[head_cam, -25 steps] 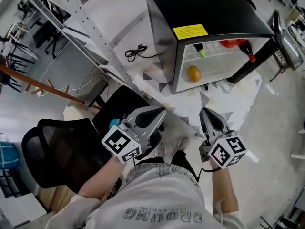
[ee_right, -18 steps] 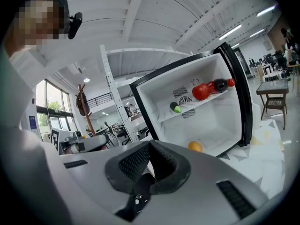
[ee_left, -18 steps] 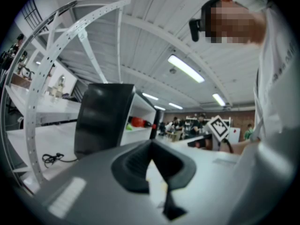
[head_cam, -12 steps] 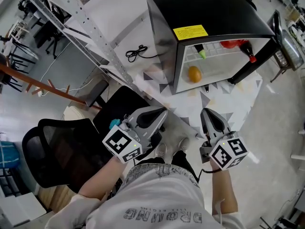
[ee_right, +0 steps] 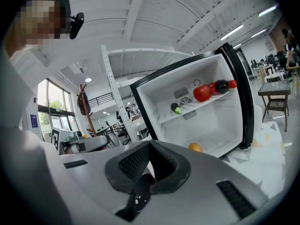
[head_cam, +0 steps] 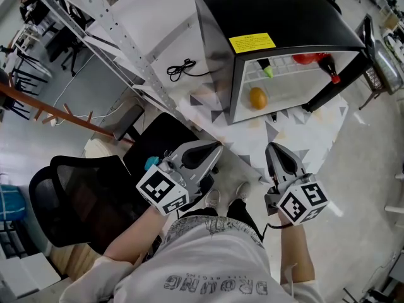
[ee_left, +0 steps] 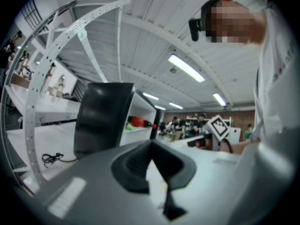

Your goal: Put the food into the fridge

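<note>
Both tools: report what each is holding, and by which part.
Nothing is held. The left tool and the right tool are both shut, with nothing between their jaws.

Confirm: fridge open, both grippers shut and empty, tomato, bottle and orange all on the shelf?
No: the orange lies on the fridge floor, below the shelf, per the right gripper view. Tomato and bottle are on the shelf; left gripper and right gripper are shut and empty.
</note>
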Tool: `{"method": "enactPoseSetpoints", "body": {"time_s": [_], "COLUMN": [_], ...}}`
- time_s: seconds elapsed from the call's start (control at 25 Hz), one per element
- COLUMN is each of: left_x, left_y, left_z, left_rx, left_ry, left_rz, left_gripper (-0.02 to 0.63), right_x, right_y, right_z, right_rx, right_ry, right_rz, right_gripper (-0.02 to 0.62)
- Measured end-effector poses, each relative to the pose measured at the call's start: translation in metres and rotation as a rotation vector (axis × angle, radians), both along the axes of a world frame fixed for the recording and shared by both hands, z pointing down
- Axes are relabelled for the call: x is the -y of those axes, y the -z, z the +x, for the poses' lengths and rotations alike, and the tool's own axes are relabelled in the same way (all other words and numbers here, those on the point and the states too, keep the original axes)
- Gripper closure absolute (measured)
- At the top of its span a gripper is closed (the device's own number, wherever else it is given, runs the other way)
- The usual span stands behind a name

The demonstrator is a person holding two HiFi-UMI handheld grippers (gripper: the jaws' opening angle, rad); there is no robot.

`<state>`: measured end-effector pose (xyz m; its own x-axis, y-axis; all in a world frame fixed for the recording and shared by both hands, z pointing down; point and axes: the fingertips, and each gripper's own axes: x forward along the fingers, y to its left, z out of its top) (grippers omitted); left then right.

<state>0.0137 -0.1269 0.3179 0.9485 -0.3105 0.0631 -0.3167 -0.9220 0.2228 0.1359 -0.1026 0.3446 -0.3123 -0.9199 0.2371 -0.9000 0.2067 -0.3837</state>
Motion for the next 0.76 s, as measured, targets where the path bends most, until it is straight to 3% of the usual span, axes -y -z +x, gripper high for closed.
{"method": "enactPoseSetpoints", "body": {"time_s": [0.76], "left_x": [0.0061], "left_y": [-0.0021], "left_z": [0.0031], "left_rx": [0.002], "left_ry": [0.008], "left_rz": [-0.008], "left_gripper": [0.598], "right_x": [0.0069], "right_y": [-0.0039], "right_z": [0.0000], "right_rx": [-0.020], "right_ry": [0.026], "right_rz": [-0.009], "right_gripper": [0.592]}}
